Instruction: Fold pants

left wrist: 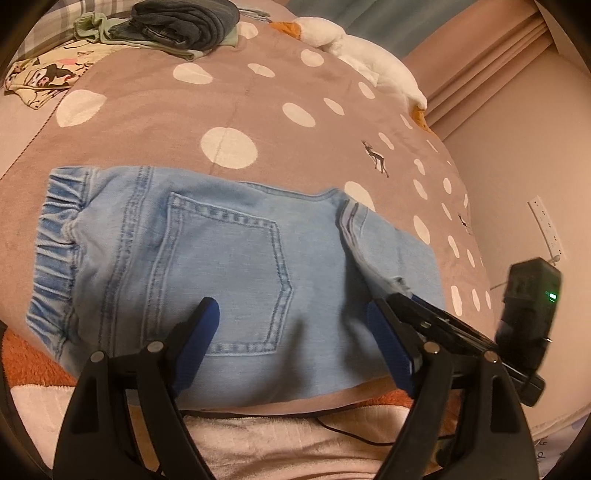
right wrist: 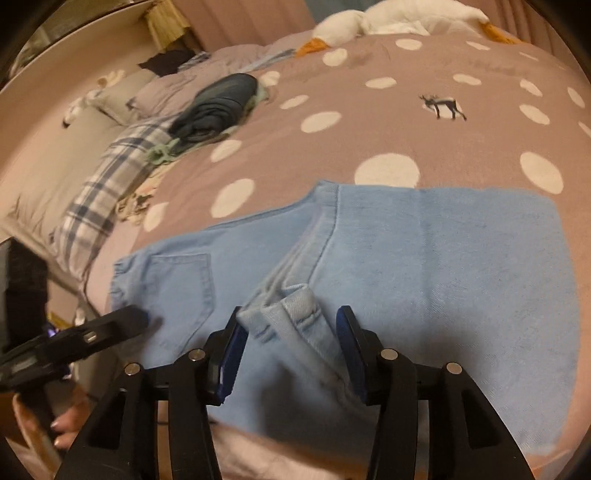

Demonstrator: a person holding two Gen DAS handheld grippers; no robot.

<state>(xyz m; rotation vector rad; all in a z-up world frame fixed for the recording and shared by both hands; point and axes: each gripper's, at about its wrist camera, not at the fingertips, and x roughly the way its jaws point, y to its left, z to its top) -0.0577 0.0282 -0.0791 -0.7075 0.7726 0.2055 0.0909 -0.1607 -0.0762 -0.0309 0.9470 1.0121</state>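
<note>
The left gripper point(left wrist: 291, 325) hovered just over the near part of the jeans point(left wrist: 229, 258), its blue-padded fingers spread wide with nothing between them, above the back pocket point(left wrist: 225, 273). The right gripper point(right wrist: 291, 332) stood at the jeans' near edge too, its fingers apart on either side of a bunched, folded-up hem point(right wrist: 291, 310); the cloth lay between the pads, but whether they pinched it I could not tell, for a gap showed on each side. In the left wrist view the right tool reached in over the jeans from the right, its tip by that same fold.

The jeans lay flat on the dotted blanket point(left wrist: 229, 110), already folded short, the gathered waistband point(left wrist: 55, 251) toward the left. On their near side only a narrow strip of blanket showed before the bed's edge, where a thin black cable point(left wrist: 332, 424) ran. Beyond the jeans the blanket lay open and bare for a good way.

Far past the jeans, to the left, sat a heap of dark folded clothes point(left wrist: 184, 26) on something pale green, with a plaid cloth point(right wrist: 99, 192) beside it. A white stuffed goose point(right wrist: 388, 18) lay at the far edge. A printed cloth point(left wrist: 40, 81) at the far left was cut off by the lens rim, its shape hard to make out.
</note>
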